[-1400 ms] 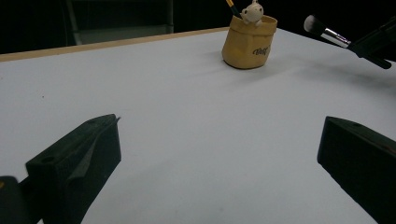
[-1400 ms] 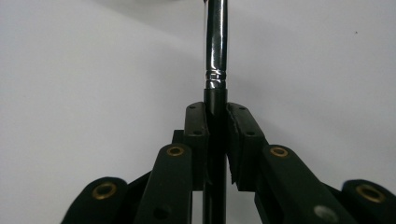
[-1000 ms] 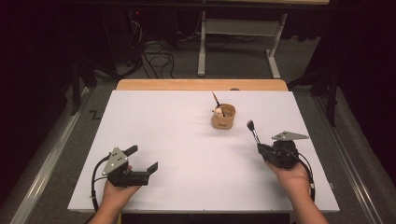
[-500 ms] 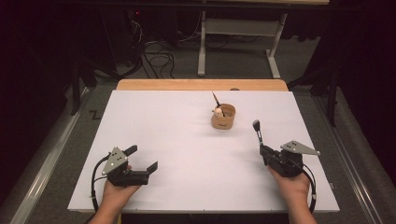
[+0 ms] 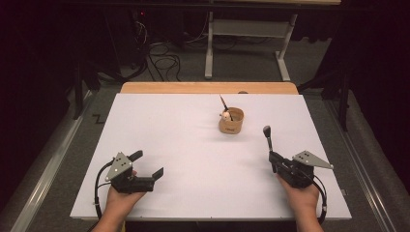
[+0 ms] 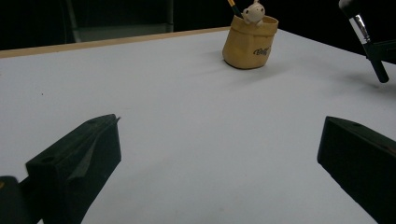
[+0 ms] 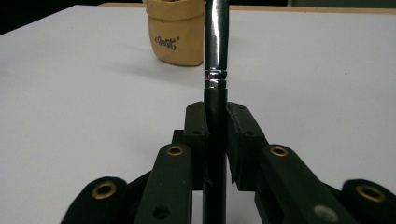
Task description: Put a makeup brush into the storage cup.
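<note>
A: Setting, first entry?

B: White table (image 5: 183, 159) with a wooden strip along its far edge, in a dark room; a metal stand and loose cables on the floor beyond.

A: Principal item?

B: One makeup brush (image 5: 269, 141), black handle, chrome ferrule, dark bristle head. It stands nearly upright near the table's right side, head up, clamped by the handle in the right gripper (image 5: 274, 160). In the right gripper view the jaws sit almost fully closed, pressing the brush (image 7: 215, 93) from both sides. Holding it low on the handle leaves the length above free, which I judge suits dropping it into a holder.

A: Nearest related item?

B: Small tan pot (image 5: 231, 121), ahead and left of the brush, apart from it. It already holds a dark stick and a little white figure, so it likely serves as the brush's destination.

A: Other gripper?

B: Left gripper (image 5: 147, 166), near the front left, well apart from the pot. Jaws wide, nothing between them; it seems to be waiting, since one hand suffices.
</note>
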Demonstrator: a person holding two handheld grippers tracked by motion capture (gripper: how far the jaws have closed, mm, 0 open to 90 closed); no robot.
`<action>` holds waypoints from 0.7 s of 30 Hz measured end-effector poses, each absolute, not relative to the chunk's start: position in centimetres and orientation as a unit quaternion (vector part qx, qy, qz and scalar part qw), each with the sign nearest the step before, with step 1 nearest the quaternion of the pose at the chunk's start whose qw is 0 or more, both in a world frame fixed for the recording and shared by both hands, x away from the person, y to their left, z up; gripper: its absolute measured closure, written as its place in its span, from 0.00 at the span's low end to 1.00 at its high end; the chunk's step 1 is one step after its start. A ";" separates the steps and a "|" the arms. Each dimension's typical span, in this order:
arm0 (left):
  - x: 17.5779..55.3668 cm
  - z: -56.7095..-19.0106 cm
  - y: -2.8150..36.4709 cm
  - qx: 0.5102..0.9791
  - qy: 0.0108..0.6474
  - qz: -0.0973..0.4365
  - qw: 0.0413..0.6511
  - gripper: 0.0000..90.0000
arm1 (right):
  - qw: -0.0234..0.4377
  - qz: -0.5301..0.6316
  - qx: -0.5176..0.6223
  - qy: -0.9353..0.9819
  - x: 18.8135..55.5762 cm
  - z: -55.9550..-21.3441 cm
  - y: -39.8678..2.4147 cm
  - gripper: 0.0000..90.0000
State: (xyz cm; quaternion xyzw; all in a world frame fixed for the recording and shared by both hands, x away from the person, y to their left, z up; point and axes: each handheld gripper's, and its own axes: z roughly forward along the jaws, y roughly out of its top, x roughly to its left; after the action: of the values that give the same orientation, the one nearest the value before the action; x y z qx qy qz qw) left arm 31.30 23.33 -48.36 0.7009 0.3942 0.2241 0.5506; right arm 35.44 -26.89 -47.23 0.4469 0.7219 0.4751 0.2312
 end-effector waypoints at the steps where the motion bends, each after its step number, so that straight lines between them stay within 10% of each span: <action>1: 31.3 -48.4 23.3 0.701 0.393 0.223 0.552 0.01 | 0.231 0.477 0.446 0.722 35.4 -47.2 -26.9 0.89; 21: 31.2 -48.6 22.5 0.708 0.381 0.207 0.558 0.03 | 0.233 0.508 0.399 0.727 34.7 -47.1 -24.9 0.89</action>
State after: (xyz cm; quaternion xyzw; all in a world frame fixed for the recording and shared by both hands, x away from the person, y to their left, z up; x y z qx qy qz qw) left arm 31.19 22.48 -48.64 0.7078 0.3812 0.2065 0.5577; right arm 34.66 -24.91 -47.07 0.3985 0.7274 0.5076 0.2334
